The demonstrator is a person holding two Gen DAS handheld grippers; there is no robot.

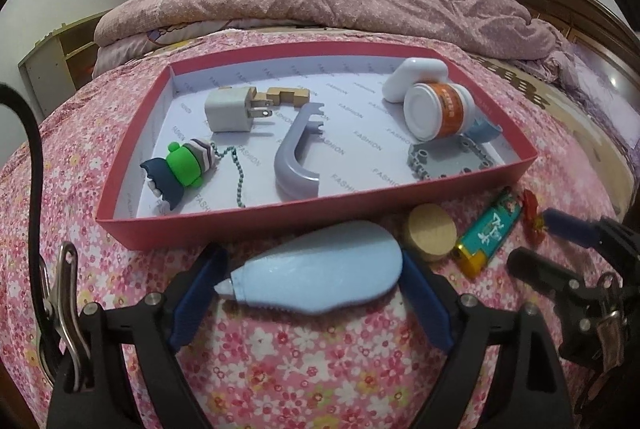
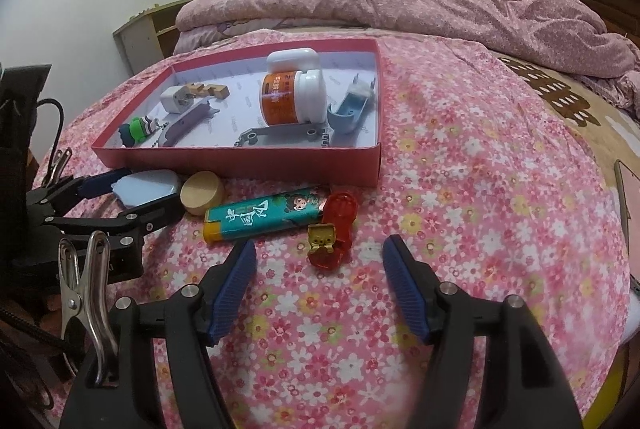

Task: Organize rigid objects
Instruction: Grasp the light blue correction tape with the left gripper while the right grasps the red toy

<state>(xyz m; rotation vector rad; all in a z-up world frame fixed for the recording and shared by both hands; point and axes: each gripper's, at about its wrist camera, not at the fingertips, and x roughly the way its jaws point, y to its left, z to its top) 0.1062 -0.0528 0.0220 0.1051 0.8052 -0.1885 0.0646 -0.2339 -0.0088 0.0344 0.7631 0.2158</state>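
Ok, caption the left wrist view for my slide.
Left gripper straddles a blue correction tape dispenser before the red tray.

both grippers look the same. the left gripper (image 1: 310,281) and the right gripper (image 2: 320,289) have black plastic arms, blue ribbed pads (image 2: 236,293), round silver screws (image 2: 188,291), and a shiny metal clip (image 2: 86,293) on one side.

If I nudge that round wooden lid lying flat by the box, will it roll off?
Probably not: the round wooden lid lies flat on the soft floral bedspread, so it should slide. It looks stiff and light. Tipped onto its edge, it could roll.
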